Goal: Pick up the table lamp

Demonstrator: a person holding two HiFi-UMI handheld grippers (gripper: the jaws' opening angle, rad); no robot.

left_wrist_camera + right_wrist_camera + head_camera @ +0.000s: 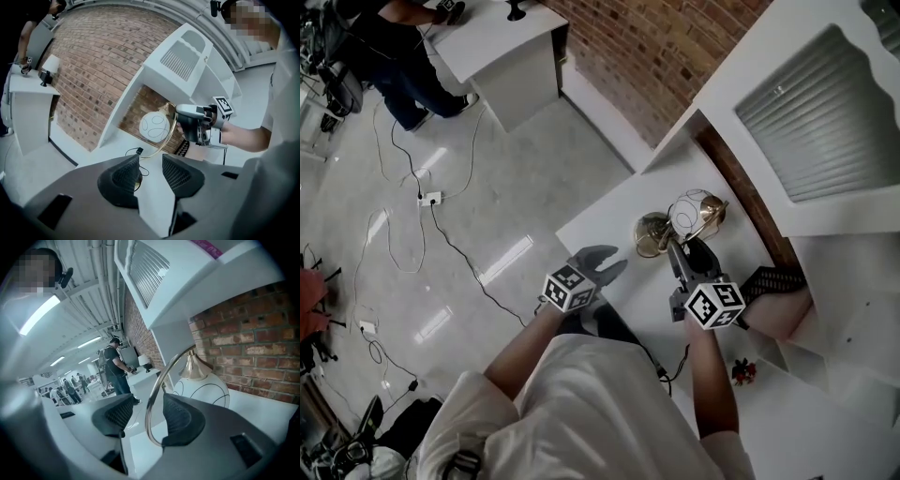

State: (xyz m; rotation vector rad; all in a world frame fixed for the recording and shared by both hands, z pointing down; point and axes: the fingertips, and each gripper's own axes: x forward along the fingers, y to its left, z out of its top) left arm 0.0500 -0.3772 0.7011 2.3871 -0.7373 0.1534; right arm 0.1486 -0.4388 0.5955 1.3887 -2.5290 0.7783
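The table lamp stands on the white counter [598, 223] by the brick wall, with a round brass base [651, 235], a curved brass arm [154, 380] and a white globe shade [694, 211]. My right gripper [680, 251] reaches the lamp from the near side. In the right gripper view its jaws [148, 404] stand apart with the brass arm between them, close against the right pad [180, 418] and free of the left one. My left gripper [612, 265] is left of the base, open, with nothing between its jaws [151, 163]. The globe [154, 125] hangs just beyond it.
The lamp's black cord and switch [139, 151] lie on the counter. A white shelf unit with a louvred panel [811, 112] overhangs the brick niche. A black lattice object [769, 279] and a small red thing [743, 371] sit at right. Cables [431, 199] cross the floor; a person [398, 52] stands far left.
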